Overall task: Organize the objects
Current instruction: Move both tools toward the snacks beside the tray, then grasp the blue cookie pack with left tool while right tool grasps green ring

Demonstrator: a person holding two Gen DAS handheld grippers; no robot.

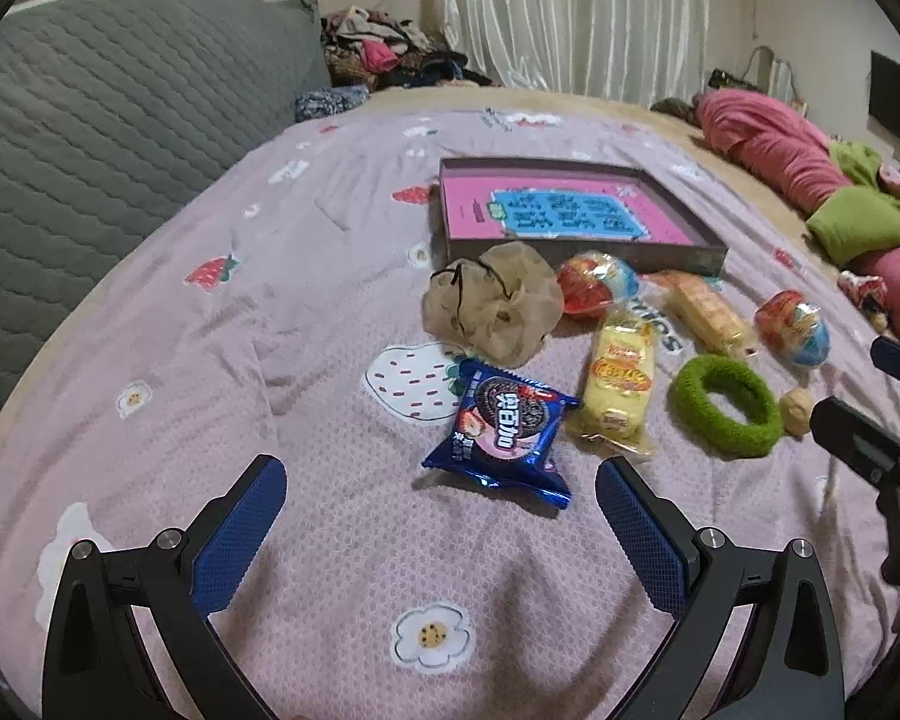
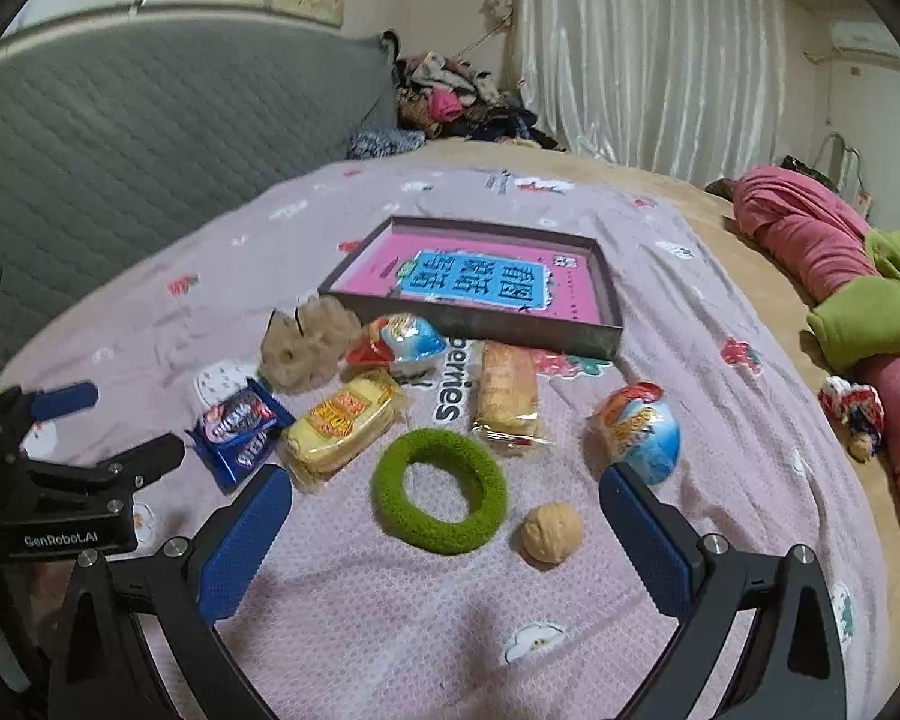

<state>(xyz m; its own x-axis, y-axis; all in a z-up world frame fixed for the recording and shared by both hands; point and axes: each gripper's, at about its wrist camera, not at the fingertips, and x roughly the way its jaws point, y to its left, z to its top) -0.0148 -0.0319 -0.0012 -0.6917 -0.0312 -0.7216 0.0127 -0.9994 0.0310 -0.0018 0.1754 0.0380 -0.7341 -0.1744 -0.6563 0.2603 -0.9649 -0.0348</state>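
Note:
A shallow box (image 1: 576, 258) (image 2: 486, 324) with a pink and blue floor lies on the bed. In front of it lie a beige scrunchie (image 1: 492, 300) (image 2: 306, 342), a blue Oreo packet (image 1: 501, 429) (image 2: 240, 423), a yellow cake packet (image 1: 621, 381) (image 2: 339, 420), a biscuit packet (image 1: 705, 306) (image 2: 507, 399), two egg-shaped sweets (image 1: 597, 285) (image 1: 792, 321) (image 2: 405, 336) (image 2: 642, 426), a green hair ring (image 1: 723, 405) (image 2: 438, 498) and a walnut (image 1: 795, 411) (image 2: 551, 534). My left gripper (image 1: 441, 486) is open, just short of the Oreo packet. My right gripper (image 2: 444, 495) is open, around the green ring and walnut.
A lilac strawberry-print quilt (image 1: 270, 330) (image 2: 390, 630) covers the bed. A grey quilted headboard (image 1: 120, 90) stands at the left. Pink and green bedding (image 1: 810, 180) (image 2: 858, 300) is piled at the right. Clothes (image 1: 384, 48) and a white curtain (image 2: 660, 48) are behind.

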